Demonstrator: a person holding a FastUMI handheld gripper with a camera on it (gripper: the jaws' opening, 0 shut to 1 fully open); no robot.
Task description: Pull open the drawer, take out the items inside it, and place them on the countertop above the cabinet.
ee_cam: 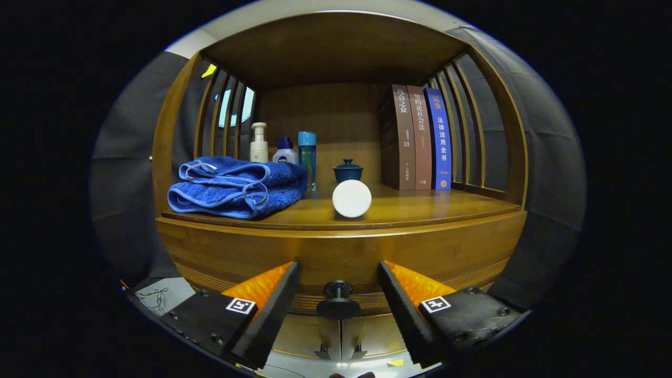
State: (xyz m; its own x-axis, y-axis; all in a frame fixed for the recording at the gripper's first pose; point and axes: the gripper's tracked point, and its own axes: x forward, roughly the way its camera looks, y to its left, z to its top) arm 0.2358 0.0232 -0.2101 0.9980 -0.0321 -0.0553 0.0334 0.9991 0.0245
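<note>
Both fingers (273, 304) apart, flanking drawer knob (338, 302), seemingly untouched.

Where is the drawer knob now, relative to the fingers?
In the gripper view, the dark drawer knob sits between the open fingers of the hand-held gripper, untouched by either, on the drawer front below the countertop with the white round object.

Gripper (338, 302): wedge-shaped fingers with ribbed inner faces; square black-and-white tags; apparently screwed dark mounts.
</note>
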